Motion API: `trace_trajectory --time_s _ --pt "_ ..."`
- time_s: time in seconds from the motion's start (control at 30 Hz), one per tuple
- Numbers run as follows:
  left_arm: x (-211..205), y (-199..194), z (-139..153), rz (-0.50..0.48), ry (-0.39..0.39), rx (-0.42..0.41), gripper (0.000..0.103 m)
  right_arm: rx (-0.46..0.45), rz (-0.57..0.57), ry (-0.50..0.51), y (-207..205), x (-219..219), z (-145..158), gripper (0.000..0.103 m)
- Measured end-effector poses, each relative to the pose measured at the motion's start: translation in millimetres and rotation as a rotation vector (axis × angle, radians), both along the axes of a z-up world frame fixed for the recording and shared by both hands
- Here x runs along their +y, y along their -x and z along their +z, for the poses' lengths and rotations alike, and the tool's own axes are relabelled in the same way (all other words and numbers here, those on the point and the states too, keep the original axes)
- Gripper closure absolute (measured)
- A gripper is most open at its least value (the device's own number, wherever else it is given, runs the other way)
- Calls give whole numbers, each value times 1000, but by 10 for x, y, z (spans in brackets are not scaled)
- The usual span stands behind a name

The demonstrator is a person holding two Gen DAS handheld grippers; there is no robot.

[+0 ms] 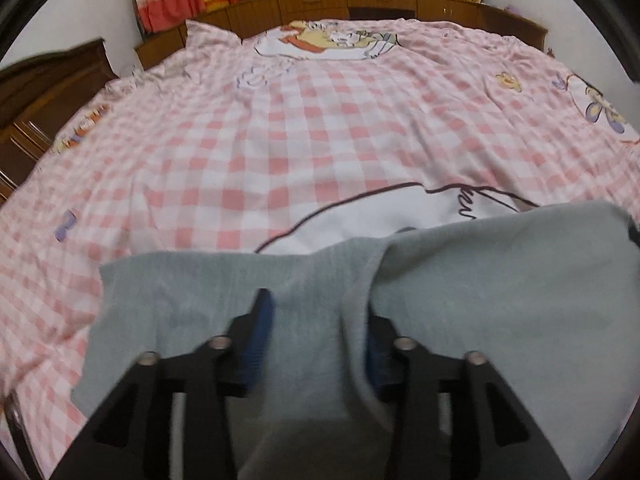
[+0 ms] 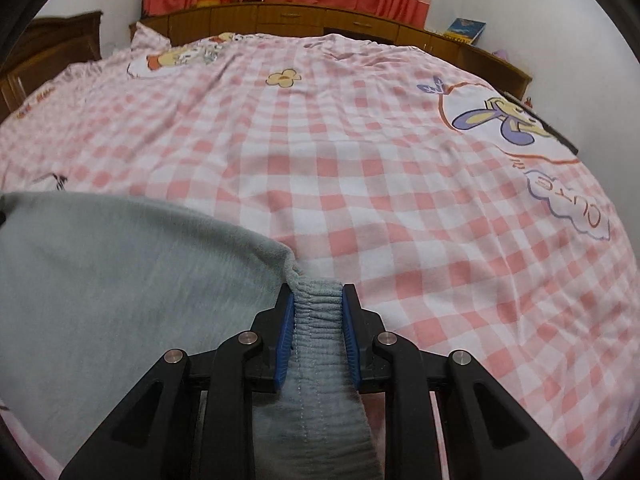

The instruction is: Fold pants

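The grey fleece pants (image 2: 100, 280) lay on the pink-checked bed (image 2: 360, 160); my right tongs (image 2: 318, 300) pinched their ribbed waistband, my left tongs (image 1: 316, 320) stood half spread, fabric loose between them.

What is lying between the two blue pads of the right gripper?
In the right wrist view, the gathered waistband of the grey pants lies between the right gripper's pads, which press on it.

Ahead of me the checked bed (image 2: 320, 168) lies wide open; only the wooden cabinets (image 2: 304, 20) close off the far edge.
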State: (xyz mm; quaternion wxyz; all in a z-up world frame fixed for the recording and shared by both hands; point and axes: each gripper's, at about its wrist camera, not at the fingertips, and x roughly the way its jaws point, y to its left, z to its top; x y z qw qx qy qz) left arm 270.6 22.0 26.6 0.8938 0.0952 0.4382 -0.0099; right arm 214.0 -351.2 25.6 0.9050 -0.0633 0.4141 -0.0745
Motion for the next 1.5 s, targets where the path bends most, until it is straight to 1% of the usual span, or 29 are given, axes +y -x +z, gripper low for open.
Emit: trace_trajectory --time_s 0.03,0.07,0.13,0.2,0.27,0.3,0.37,0.43,0.5,0.67,0.73,0.8,0.87,0.97,1.07,1.2,1.37,1.5 --pt "11 13 12 3 0 -2 48 3 -1 8 -6 11 -5 80" --pt "28 23 26 4 11 0 47 3 -2 17 -4 22 -5 80" --pt "66 39 70 8 27 10 38 -9 -5 38 16 46 22 79" --pt "92 89 145 7 16 11 33 -33 -8 77 53 95 79 74" --pt "87 125 238 -14 -2 11 28 -67 -7 95 123 135 162 69" --pt "70 183 298 -40 -15 9 26 -81 -6 91 153 145 208 66" --pt "32 281 397 -76 -35 -6 25 -111 1 66 242 187 334 62" --pt "18 388 482 -89 -45 -19 22 -125 23 36 313 264 436 61" --pt "31 478 526 -89 -38 -13 22 -121 60 8 373 383 504 60" --pt "195 729 553 -42 26 25 22 -81 199 -52 534 855 575 60" --pt "280 865 567 -26 35 18 22 -75 245 -61 604 1062 583 60" --pt "357 975 569 -25 32 22 22 -79 278 -67 660 1259 587 60" --pt "467 1094 579 1 13 18 22 -82 311 -90 722 1454 586 60" --pt "652 1245 560 40 4 11 22 -58 379 -163 781 1786 574 60" --pt "840 1369 500 76 6 -9 22 -43 431 -204 823 2089 556 60" --pt "1041 1406 378 113 16 -37 22 -4 484 -251 843 2411 488 60" --pt "1279 1372 228 151 54 -47 22 47 505 -282 854 2760 379 60" --pt "1423 1387 199 153 108 -45 22 84 533 -268 815 2998 315 60"
